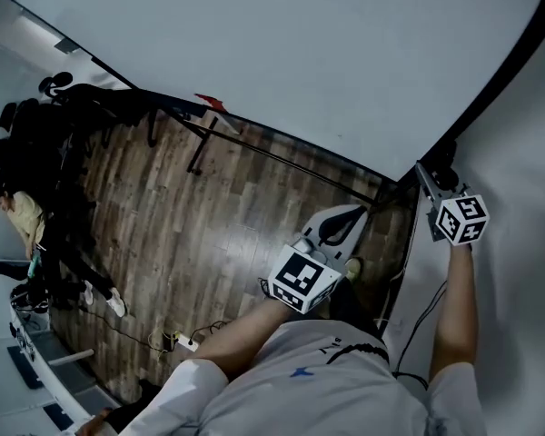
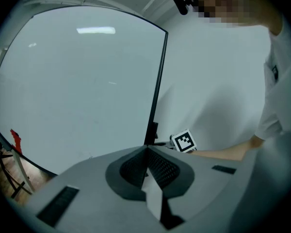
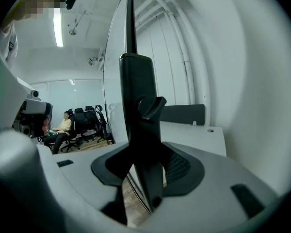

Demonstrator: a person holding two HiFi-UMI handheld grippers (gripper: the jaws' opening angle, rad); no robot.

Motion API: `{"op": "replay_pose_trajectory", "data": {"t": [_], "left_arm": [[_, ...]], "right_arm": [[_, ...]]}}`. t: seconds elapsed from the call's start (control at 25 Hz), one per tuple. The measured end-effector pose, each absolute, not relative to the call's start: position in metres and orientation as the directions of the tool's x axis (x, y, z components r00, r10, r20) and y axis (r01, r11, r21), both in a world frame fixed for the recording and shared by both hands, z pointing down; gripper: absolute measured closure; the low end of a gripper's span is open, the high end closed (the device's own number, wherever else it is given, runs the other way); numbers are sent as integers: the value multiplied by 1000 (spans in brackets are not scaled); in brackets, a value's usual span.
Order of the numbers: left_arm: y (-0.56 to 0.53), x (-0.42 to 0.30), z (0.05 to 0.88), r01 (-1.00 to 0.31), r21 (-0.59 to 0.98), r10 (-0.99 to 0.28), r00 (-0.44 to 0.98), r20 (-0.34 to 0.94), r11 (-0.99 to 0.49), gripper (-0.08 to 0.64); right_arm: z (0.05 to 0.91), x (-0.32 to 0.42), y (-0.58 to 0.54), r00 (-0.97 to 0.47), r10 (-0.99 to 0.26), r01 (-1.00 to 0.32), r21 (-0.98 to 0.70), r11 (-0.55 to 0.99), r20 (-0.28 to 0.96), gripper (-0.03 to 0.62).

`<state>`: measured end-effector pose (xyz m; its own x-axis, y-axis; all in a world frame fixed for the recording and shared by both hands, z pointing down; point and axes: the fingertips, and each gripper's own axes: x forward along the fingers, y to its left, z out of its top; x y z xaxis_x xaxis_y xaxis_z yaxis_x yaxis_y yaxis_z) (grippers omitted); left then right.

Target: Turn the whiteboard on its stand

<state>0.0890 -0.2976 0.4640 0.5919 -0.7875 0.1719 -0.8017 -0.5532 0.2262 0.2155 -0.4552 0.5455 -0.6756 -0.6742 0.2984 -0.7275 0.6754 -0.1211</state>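
The big whiteboard (image 1: 282, 53) in its black frame fills the top of the head view, and its face shows in the left gripper view (image 2: 77, 91). My right gripper (image 1: 427, 175) is at the board's right edge. In the right gripper view its jaws (image 3: 145, 159) are closed round the black frame bar (image 3: 138, 106), which fills the space between the pads. My left gripper (image 1: 363, 212) hangs lower, near the board's bottom corner, touching nothing. Its pads (image 2: 146, 154) meet at the tips with nothing between them.
The stand's black legs (image 1: 254, 153) run over a wooden floor (image 1: 182, 234). Black office chairs (image 1: 36, 143) and a seated person (image 1: 23, 212) are at the left. A power strip (image 1: 186, 341) lies on the floor. A white wall (image 1: 527, 153) stands close on the right.
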Motion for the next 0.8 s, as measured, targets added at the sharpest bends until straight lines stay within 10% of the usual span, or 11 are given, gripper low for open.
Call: {"op": "replay_pose_trajectory", "data": {"t": [0.8], "left_arm": [[-142, -29, 455, -774, 214, -761, 629, 158, -596, 549]], "right_arm": [[552, 139, -306, -571, -741, -814, -123, 568, 354, 408]]}}
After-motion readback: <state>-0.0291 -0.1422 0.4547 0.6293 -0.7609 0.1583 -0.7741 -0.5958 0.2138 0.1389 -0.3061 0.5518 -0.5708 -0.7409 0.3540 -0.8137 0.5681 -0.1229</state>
